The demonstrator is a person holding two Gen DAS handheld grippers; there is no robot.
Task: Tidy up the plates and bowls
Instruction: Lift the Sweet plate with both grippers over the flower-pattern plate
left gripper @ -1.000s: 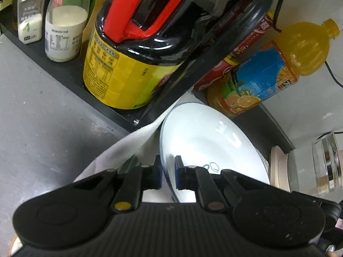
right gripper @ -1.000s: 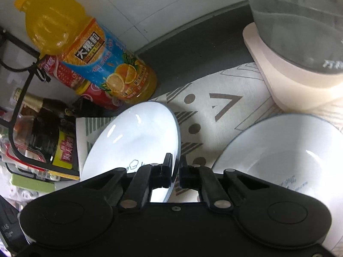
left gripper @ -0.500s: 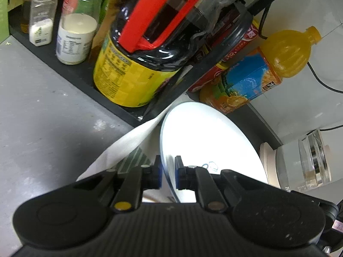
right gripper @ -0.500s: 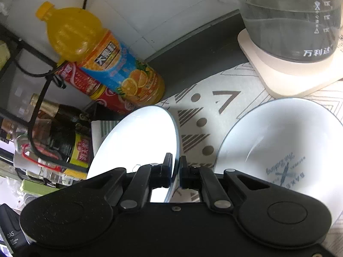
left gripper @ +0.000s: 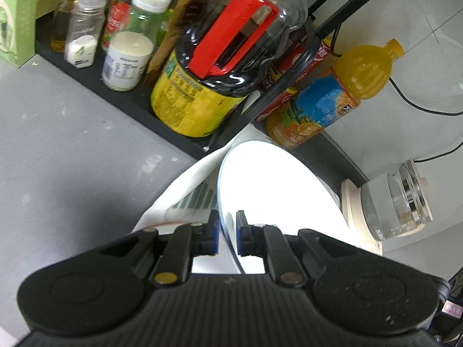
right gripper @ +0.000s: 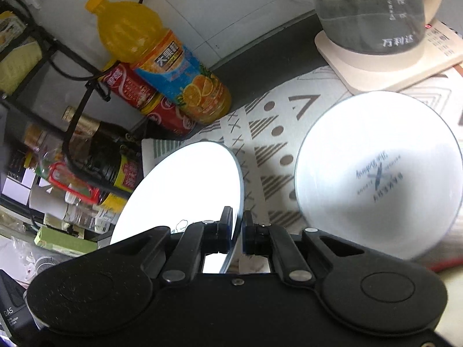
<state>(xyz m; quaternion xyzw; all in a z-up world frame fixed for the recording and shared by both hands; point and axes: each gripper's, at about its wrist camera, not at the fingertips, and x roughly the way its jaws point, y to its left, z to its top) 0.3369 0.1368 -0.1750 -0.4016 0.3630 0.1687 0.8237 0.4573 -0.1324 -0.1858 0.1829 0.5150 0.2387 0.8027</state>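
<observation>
Pinches a white plate (left gripper: 275,190) edge-on in the left gripper (left gripper: 226,232), pads drawn narrow against both faces of the rim, with the disc tilted up and clear of the counter. Shows the same sort of hold from the right gripper (right gripper: 237,231): closed thin on a plate rim, plate (right gripper: 188,185) raised and slanted. Cannot be told whether that is one plate shared or two alike. Looks like a rim grip chosen because a flat plate offers nothing else to bite, and a tilt chosen to carry it over for stacking. Leaves the bowl (right gripper: 376,173) resting open on the patterned mat (right gripper: 269,121), near the held plate but apart from it and probably the spot to aim for. Surface: grey counter (left gripper: 72,144) beside the mat, a black rack (left gripper: 130,101) crowded with jars and a dark jug (left gripper: 202,95), an orange juice bottle (left gripper: 332,101) lying by white wall tiles, and a glass kettle (right gripper: 370,14) on its base at the mat's far edge. Tight quarters, so little room to swing.
</observation>
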